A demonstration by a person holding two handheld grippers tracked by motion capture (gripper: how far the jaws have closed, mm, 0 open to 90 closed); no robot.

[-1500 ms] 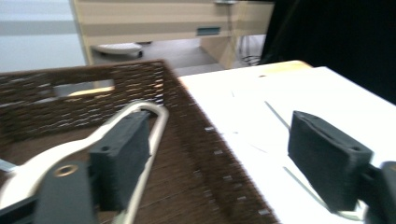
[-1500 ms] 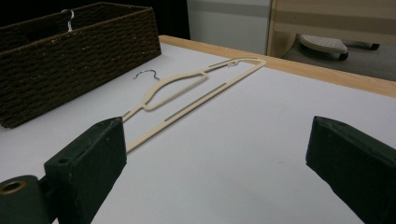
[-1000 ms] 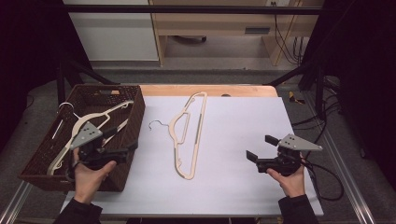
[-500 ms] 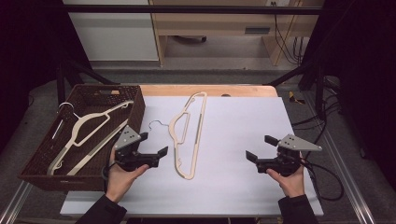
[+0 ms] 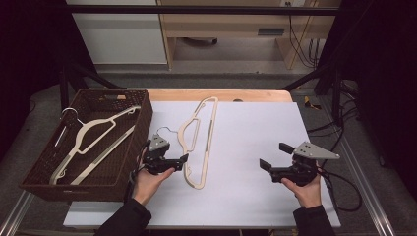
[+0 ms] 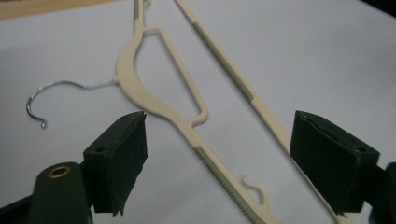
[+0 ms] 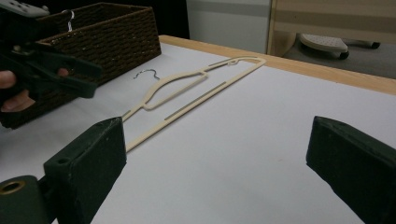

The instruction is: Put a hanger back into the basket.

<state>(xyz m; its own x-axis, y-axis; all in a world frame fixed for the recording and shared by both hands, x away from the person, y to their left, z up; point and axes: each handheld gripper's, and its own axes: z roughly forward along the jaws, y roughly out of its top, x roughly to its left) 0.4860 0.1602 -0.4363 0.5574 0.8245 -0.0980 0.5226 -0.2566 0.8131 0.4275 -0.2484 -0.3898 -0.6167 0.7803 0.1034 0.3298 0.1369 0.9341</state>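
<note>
- The cream plastic clothes hanger with a wire hook [image 5: 199, 140] lay flat on the white surface [image 5: 255, 147], just right of the dark woven basket [image 5: 130, 162], which held another cream hanger [image 5: 93, 142].
- The left tongs [image 5: 183, 160] sat over its lower arm, jaws wide but just closing, both bars between the pads [image 6: 119, 161], nothing pinched.
- Best to shift onto one bar only, near the ribbed strip, and go low so a pad could slip under it.
- Then pinch firmly and lift level, keeping the hook from snagging on the basket rim.
- The right tongs [image 5: 275, 157] hovered spread and empty, well apart.
</note>
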